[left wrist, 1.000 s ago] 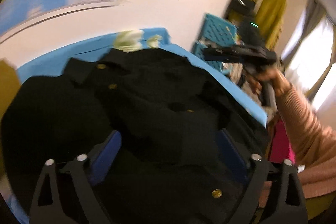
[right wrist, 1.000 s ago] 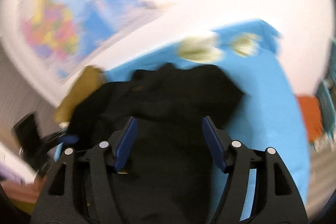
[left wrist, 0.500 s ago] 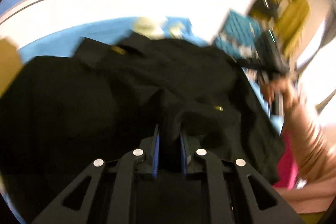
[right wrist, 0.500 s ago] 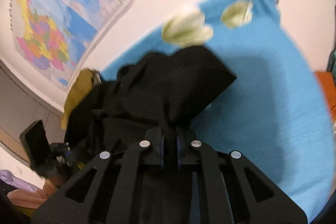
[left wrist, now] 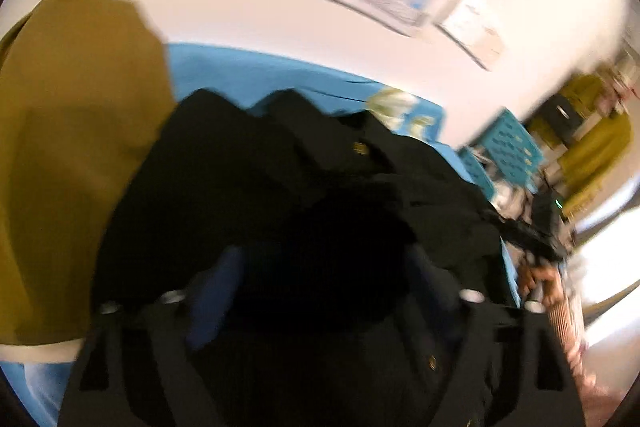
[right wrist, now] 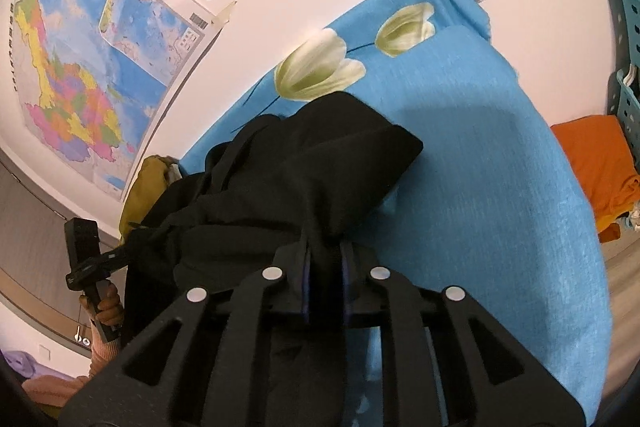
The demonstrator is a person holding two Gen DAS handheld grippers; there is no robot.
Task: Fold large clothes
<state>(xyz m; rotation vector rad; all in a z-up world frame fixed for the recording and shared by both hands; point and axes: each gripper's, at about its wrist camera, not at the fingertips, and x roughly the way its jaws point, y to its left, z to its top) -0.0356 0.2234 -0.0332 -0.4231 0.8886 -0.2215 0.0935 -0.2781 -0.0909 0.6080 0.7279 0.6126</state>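
Mid-fold: the black coat (right wrist: 304, 179) lies bunched on the blue tulip sheet (right wrist: 500, 187) — not flat yet. Your right gripper (right wrist: 324, 279) is clamped on a gathered edge of the coat, its jaws having just eased a little wider with cloth between them. Your left gripper (left wrist: 324, 287) has just been opening and now stands wide apart over the coat; nothing pinched that I can see, though this view is blurred. Next, I judge, you need the left to take a fresh edge so both hands can carry the fold across evenly. Containers — teal perforated baskets (left wrist: 508, 147) stand beyond the bed; contents too blurred to tell.
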